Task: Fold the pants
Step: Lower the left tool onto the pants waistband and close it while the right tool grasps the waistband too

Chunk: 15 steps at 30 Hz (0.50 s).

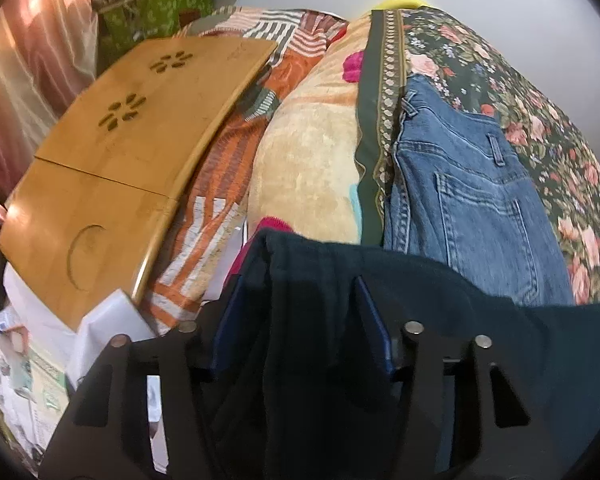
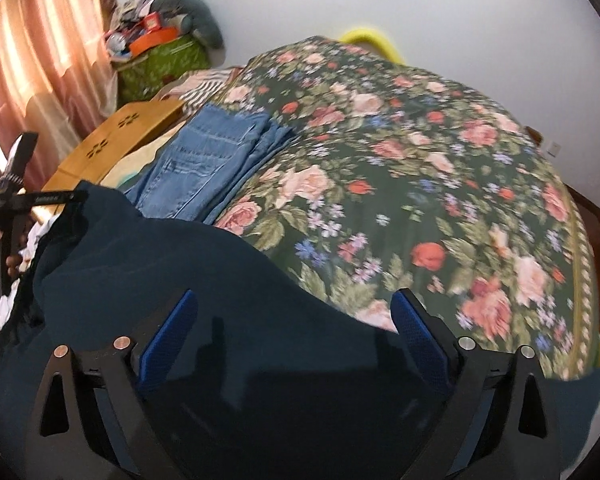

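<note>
With the dark pants (image 2: 204, 280) draped on the flowered bedspread (image 2: 420, 168), the half-closed left gripper (image 1: 300, 284) should pinch their edge fully while the wide right gripper (image 2: 296, 304) closes evenly.

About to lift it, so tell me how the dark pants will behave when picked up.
The dark pants look floppy: they sag and bunch between the left gripper's fingers. Probably light, since they drape in soft folds. Whatever part is not gripped will likely hang down.
</note>
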Tool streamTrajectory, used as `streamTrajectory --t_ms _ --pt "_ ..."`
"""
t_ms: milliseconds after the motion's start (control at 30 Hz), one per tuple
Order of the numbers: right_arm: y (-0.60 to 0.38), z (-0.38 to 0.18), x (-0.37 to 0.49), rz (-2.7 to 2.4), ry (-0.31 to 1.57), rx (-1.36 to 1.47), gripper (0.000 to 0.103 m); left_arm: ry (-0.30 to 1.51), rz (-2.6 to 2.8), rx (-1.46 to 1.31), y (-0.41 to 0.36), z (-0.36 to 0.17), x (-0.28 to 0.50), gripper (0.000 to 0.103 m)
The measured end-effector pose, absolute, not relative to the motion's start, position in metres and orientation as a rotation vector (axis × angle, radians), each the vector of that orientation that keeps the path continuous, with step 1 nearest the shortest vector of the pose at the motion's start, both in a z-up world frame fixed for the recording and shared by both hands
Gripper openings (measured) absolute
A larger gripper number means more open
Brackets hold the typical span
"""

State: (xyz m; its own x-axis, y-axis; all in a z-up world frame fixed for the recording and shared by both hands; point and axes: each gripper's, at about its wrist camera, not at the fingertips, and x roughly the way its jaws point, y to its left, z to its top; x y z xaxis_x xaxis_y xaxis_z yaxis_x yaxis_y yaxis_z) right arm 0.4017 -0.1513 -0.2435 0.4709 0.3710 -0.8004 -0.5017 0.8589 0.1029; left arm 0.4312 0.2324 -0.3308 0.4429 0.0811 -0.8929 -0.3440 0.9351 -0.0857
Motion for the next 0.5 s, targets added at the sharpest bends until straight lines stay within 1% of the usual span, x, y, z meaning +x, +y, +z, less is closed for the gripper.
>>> streamTrajectory --t_ms 67,167,200,300,367,467,500 --pt "-0.143 -0.250 0.408 0.566 0.963 -0.164 0.087 1.087 0.271 -0.274 0.234 -0.333 0.436 0.050" --pt "-0.133 -0.261 0.418 0.592 1.002 -0.176 0.080 1.084 0.271 -0.255 0.231 -0.332 0.439 0.044" --pt "-0.131 -0.264 0.420 0.600 1.011 -0.175 0.078 1.083 0.268 -0.245 0.229 -0.332 0.439 0.040" --pt "-0.127 -0.269 0.423 0.638 1.032 -0.148 0.065 1.081 0.260 -0.203 0.223 -0.330 0.439 0.032" --pt "-0.125 -0.270 0.424 0.666 1.044 -0.136 0.048 1.078 0.259 -0.186 0.221 -0.329 0.439 0.029" --pt "-0.120 -0.270 0.421 0.689 1.048 -0.140 0.036 1.081 0.261 -0.183 0.220 -0.328 0.439 0.025" --pt "-0.119 -0.270 0.420 0.693 1.047 -0.146 0.033 1.084 0.259 -0.190 0.220 -0.327 0.438 0.022"
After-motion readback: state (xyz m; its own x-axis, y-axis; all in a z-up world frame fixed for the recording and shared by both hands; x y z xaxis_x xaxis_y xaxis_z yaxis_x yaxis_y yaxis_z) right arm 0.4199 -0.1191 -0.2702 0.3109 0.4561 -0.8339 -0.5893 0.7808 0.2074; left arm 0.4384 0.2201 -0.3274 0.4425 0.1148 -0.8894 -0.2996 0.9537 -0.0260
